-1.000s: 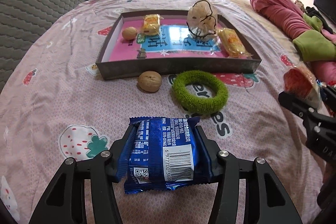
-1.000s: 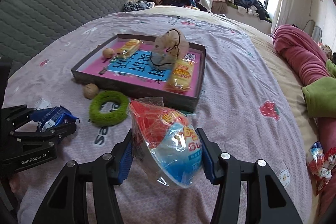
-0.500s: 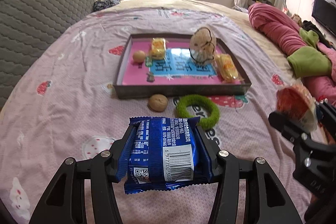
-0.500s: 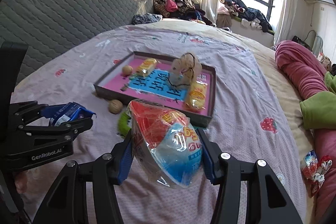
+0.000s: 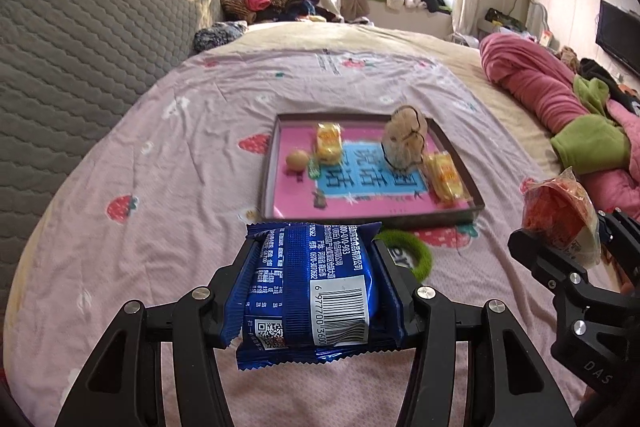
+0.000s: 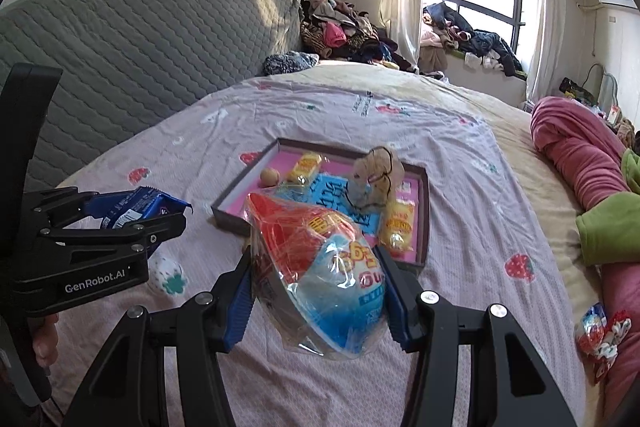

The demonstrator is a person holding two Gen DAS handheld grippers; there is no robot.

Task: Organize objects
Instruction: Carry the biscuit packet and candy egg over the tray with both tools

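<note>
A bed [image 5: 168,163] under a strawberry-print sheet carries a shallow tray [image 5: 269,163] at its middle, partly filled: two yellow packets [image 5: 329,142], a small round nut [image 5: 297,159] and a net pouch [image 5: 404,139] lie inside it. Judging by that, the sorting is under way but unfinished. A green ring [image 5: 416,255] sits on the sheet just outside the tray's near wall, and both tools are loaded and held above the bed short of the tray.

The left gripper [image 5: 314,287] has its jaws closed on a blue packet [image 5: 316,291], barcode up. The right gripper [image 6: 318,291] has its jaws pressed against a bag [image 6: 320,267] of red and blue snacks, clear film bulging between them.

The left view alone shows the green ring and the tray's whole floor. The right view has the bag covering the tray's near corner, but it alone shows red-and-white sweets [image 6: 600,331] far to the right by the pink blanket [image 6: 576,151], apparently still to collect.
</note>
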